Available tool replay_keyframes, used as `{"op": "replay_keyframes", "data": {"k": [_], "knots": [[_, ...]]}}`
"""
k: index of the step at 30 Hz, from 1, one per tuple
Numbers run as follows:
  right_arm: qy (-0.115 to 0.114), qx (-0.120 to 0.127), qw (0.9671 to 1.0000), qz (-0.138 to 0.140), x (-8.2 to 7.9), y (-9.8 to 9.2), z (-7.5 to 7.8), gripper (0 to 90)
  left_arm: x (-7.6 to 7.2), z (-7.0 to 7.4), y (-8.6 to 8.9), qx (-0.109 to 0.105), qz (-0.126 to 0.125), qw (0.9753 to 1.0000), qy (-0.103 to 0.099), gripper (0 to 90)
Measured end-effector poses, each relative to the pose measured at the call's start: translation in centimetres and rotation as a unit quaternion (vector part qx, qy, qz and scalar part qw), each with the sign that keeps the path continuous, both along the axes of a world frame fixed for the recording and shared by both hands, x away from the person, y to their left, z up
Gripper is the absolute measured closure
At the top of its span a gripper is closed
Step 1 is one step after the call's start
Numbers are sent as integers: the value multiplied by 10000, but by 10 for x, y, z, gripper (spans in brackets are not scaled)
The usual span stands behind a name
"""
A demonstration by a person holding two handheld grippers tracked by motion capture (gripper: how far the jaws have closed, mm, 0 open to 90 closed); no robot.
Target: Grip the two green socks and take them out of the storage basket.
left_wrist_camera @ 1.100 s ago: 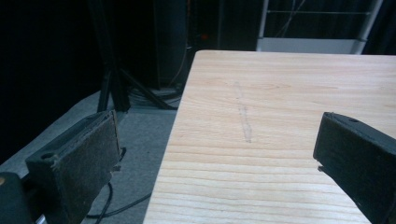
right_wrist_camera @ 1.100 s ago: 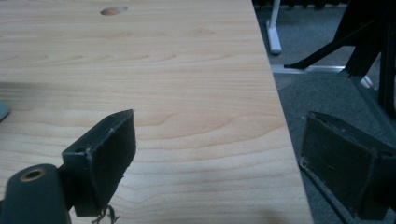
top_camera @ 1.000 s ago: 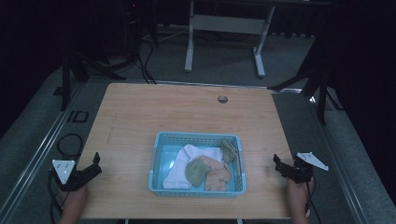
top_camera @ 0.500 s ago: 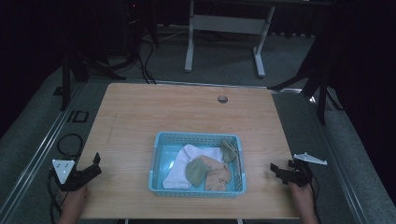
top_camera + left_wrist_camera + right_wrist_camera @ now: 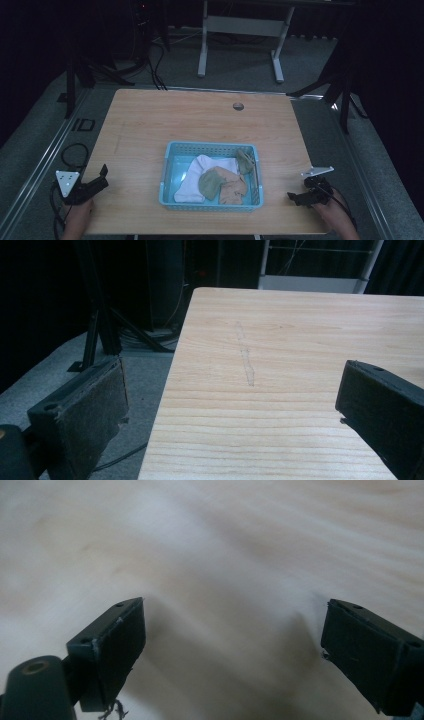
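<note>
- One blue basket [image 5: 167, 175] sits mid-table [image 5: 150, 125], holding four cloths: one white [image 5: 200, 175], two green, one peach.
- Left gripper [image 5: 102, 177] at the near-left edge, jaws wide, empty.
- Right gripper [image 5: 295, 197] near-right, jaws wide, empty.

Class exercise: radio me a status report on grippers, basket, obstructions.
Left gripper open, empty. Right gripper open, empty. Blue basket mid-table, holding cloths. Nothing in the way.

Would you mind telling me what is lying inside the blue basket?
The blue basket holds a white cloth, a green cloth, a peach cloth and a smaller green piece. Anything beneath them is covered.
</note>
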State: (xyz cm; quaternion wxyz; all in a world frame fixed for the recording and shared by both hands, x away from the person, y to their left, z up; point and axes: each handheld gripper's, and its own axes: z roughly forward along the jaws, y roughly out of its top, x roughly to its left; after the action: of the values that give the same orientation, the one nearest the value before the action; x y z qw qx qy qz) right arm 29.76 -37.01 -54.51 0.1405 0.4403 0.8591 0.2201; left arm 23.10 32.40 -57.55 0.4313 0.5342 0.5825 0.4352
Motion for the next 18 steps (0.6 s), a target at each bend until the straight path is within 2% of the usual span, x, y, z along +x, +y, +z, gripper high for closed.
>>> {"op": "replay_keyframes", "data": {"k": [2, 3, 5, 6, 7, 8, 11, 12, 15, 16, 17, 18], "knots": [[408, -292, 9981, 361, 1, 5, 6, 105, 0, 0, 0, -6, -22, 10000, 4, 7], [537, -368, 9967, 479, 1, 7, 8, 105, 0, 0, 0, -11, -26, 10000, 7, 7], [873, -649, 9914, 731, 3, 12, 14, 105, 0, 0, 0, -12, -14, 10000, 7, 7], [1141, -809, 9857, 935, 4, 15, 17, 105, 0, 0, 0, -13, -14, 10000, -1, 7], [1237, -898, 9827, 1049, 5, 17, 18, 106, 0, 0, 0, -19, -18, 10000, -9, 7], [1365, -1007, 9787, 1155, 5, 20, 20, 132, 0, 0, 0, -24, -26, 10000, -6, 7], [1718, -1274, 9662, 1438, 7, 26, 24, 130, 0, 0, 1, -38, -52, 10000, 13, 7], [1871, -1348, 9602, 1575, 8, 29, 25, 129, 0, 0, 1, -47, -59, 10000, 14, 7], [2094, -1458, 9508, 1758, 10, 35, 26, 132, 0, 0, 1, -57, -71, 10000, 26, 7], [2175, -1531, 9448, 1915, 10, 37, 27, 133, 0, 0, 1, -56, -71, 10000, 39, 7], [2220, -1567, 9414, 1999, 10, 38, 26, 135, 0, 0, 1, -57, -63, 9999, 61, 7], [2287, -1622, 9358, 2138, 10, 41, 26, 144, 0, 0, 1, -48, -71, 9999, 79, 7]]}}
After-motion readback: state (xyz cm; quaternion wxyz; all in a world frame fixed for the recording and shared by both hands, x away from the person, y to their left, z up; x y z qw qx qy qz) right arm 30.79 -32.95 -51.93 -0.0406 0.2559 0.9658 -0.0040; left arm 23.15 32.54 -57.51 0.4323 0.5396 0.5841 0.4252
